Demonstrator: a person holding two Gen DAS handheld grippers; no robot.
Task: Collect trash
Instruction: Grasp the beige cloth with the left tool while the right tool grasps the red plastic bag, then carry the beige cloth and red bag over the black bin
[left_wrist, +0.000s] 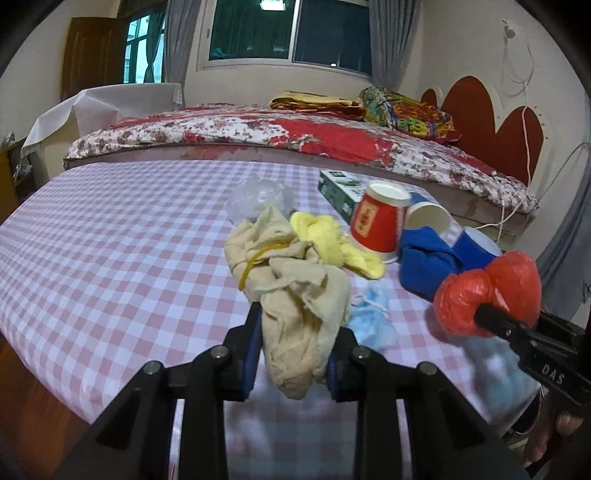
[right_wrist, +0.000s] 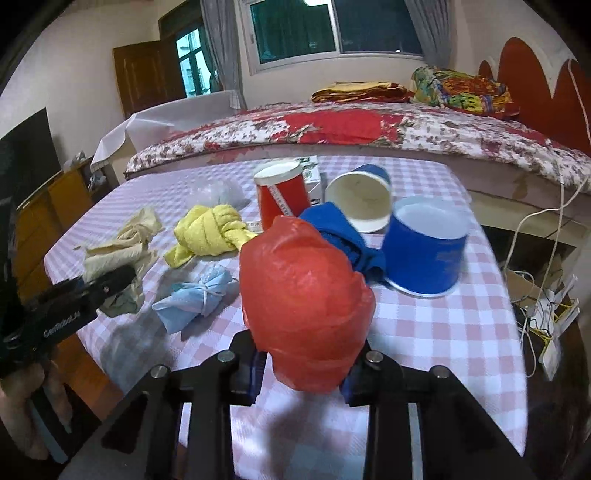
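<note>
My left gripper (left_wrist: 295, 354) is shut on a crumpled beige cloth (left_wrist: 291, 288) tied with a yellow band, held just above the checked table (left_wrist: 110, 240). It also shows in the right wrist view (right_wrist: 114, 254). My right gripper (right_wrist: 303, 365) is shut on a balled red plastic bag (right_wrist: 303, 306), held above the table; the bag also shows at the right of the left wrist view (left_wrist: 487, 295). On the table lie a knotted yellow cloth (right_wrist: 210, 232), a tied light blue mask (right_wrist: 195, 299), a blue cloth (right_wrist: 340, 232) and a clear plastic wad (left_wrist: 258, 197).
A red paper cup (right_wrist: 282, 195) stands upside down. One blue cup (right_wrist: 360, 199) lies on its side, another (right_wrist: 424, 247) stands upside down. A green box (left_wrist: 338, 190) lies behind them. A bed (right_wrist: 369, 129) runs behind the table. Cables (right_wrist: 535, 306) hang off the right edge.
</note>
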